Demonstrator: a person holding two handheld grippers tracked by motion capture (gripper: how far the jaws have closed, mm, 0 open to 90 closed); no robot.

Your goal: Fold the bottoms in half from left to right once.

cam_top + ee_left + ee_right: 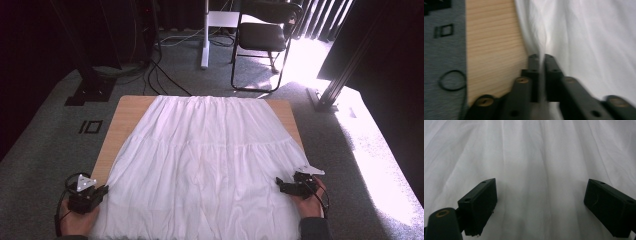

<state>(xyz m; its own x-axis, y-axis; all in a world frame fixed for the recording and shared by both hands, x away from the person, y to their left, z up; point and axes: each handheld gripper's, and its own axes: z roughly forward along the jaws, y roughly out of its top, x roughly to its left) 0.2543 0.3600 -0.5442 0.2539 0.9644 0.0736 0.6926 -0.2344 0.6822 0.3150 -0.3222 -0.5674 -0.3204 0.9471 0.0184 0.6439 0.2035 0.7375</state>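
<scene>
A big white skirt (pixel 205 160) lies spread flat on the wooden worktop (pixel 125 112). It covers nearly all of the wood. Its gathered top edge is at the far side, and its wide bottom part reaches the near edge, where the person stands.

The left hand-held gripper (pixel 102 191) is at the near left corner, right at the side edge of the skirt. Seen from the left gripper view, its two black jaws are pressed close, and a thin fold of the white cloth (pixel 541 62) is pinched between them. The bare wood shows just beside the cloth there, and the grey carpet (pixel 45 150) is past the wood.

The right hand-held gripper (pixel 280 184) is at the near right side, with its tips over the skirt's edge. In the right gripper view its jaws are spread wide apart. The white cloth (pixel 536 170) lies smooth between them, and the jaws do not squeeze it.

A black chair (pixel 262 37) stands on the carpet behind the worktop. Bright sun falls on the floor at the right.
</scene>
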